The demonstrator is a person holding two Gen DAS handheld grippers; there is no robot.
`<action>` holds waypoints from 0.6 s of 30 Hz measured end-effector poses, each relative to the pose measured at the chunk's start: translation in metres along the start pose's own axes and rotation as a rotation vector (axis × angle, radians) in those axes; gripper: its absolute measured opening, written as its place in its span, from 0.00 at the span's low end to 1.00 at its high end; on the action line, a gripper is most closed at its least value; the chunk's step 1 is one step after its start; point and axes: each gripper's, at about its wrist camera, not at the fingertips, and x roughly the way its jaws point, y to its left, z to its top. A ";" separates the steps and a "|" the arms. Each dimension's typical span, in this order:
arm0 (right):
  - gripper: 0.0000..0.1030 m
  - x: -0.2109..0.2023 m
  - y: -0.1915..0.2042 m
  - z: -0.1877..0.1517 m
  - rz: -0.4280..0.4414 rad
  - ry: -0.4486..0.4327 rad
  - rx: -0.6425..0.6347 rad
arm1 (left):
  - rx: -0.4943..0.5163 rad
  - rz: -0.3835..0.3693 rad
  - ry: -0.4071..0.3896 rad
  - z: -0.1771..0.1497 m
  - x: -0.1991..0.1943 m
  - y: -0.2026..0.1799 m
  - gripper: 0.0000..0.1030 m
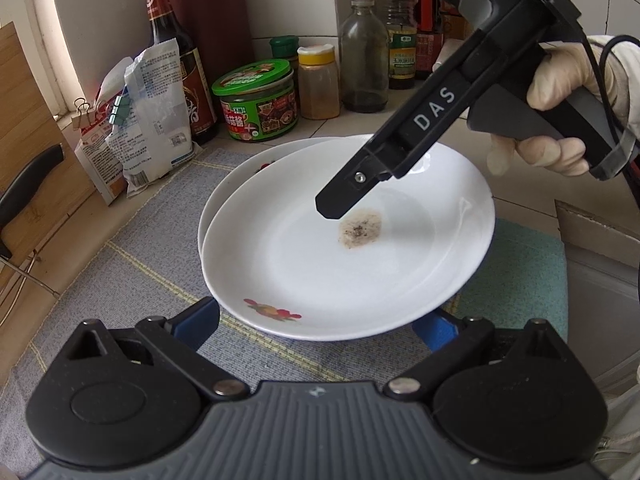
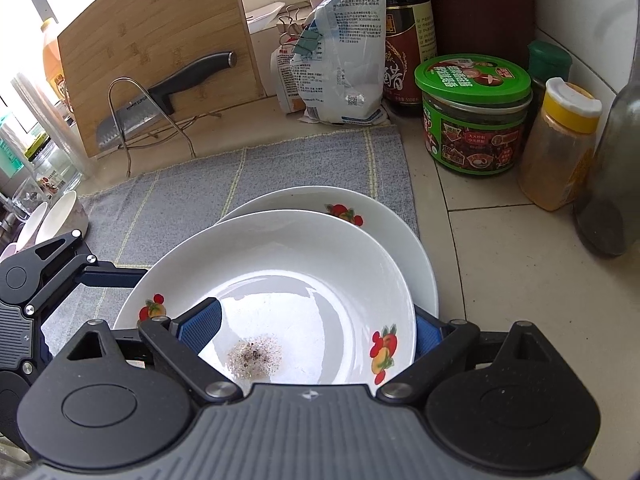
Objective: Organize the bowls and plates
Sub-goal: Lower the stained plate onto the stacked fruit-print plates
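Two white plates with fruit prints lie stacked on a grey cloth mat point(image 1: 132, 272). The upper plate point(image 1: 344, 256) point(image 2: 304, 280) carries a brown speckled stain and sits shifted off the lower plate point(image 1: 248, 164) point(image 2: 400, 220). My left gripper point(image 1: 316, 326) stands open, and the upper plate's near rim covers both blue fingertips. My right gripper point(image 2: 314, 332) is open too, with its left pad over the plate's inside and its right pad beyond the rim. In the left wrist view the right gripper point(image 1: 340, 204) hangs above the stain. Two white bowls point(image 2: 60, 216) stand at the mat's far left.
Along the tiled wall stand a green-lidded jar point(image 2: 472, 120), a yellow-capped spice jar point(image 2: 560, 148), dark bottles point(image 1: 180, 64) and clipped bags point(image 2: 340, 60). A knife point(image 2: 160, 96) rests in a wire rack against a bamboo board point(image 2: 152, 40). A gloved hand point(image 1: 560, 92) holds the right gripper.
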 end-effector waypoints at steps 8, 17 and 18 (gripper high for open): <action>0.96 -0.012 0.004 -0.004 -0.030 -0.004 0.009 | -0.006 0.011 -0.018 0.001 0.000 0.000 0.98; 0.99 -0.019 0.009 -0.011 -0.064 0.007 0.009 | -0.030 0.030 -0.034 0.000 -0.006 -0.001 0.98; 0.99 -0.018 0.010 -0.011 -0.067 0.008 0.007 | -0.033 0.033 -0.036 -0.001 -0.007 -0.001 0.98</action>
